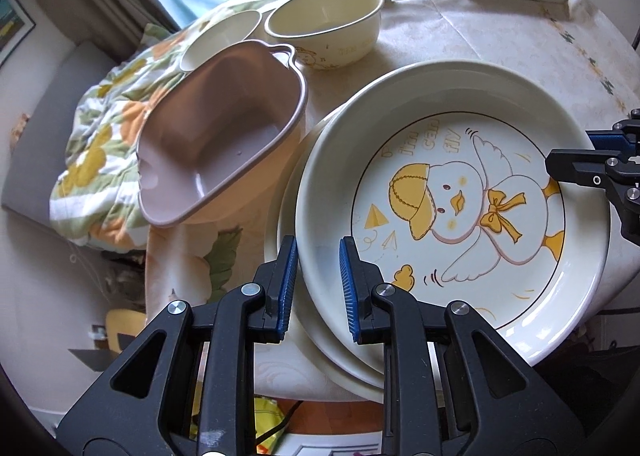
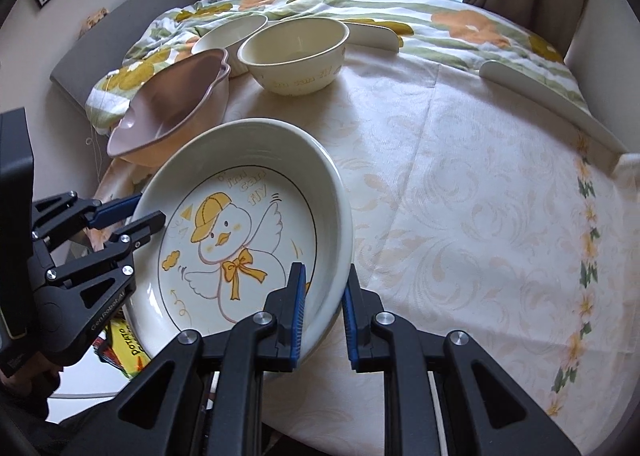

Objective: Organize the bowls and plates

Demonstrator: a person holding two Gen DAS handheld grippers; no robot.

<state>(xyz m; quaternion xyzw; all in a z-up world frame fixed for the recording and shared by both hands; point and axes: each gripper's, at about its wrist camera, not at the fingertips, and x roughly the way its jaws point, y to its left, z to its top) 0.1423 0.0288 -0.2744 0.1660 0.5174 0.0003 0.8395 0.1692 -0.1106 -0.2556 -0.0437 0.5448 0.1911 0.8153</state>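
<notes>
Currently both grippers straddle the rim of the round cream ceramic plate with the yellow-capped duck print, on opposite sides. Left gripper has blue-padded fingers either side of the near-left rim with a visible gap, so parted, not clamped. Right gripper has one finger inside the rim and one outside; pads look near the rim but I can't tell if they're actually biting. The duck plate seems to sit on a second plain cream plate, whose edge shows underneath, at the near-left of the cloth-covered round table. My read: the step is a two-handed grab of the plate. Do it well by closing both sides evenly and lifting level, since glazed ceramic will likely slip in a one-sided pinch. Edges: the stack overhangs or sits right at the table edge on the left, so don't drag it outward. The pink-lined leaf-shaped bowl is just beside the plate, with a cream round bowl and a smaller cream bowl behind. Open room is to the right, across bare cloth.
</notes>
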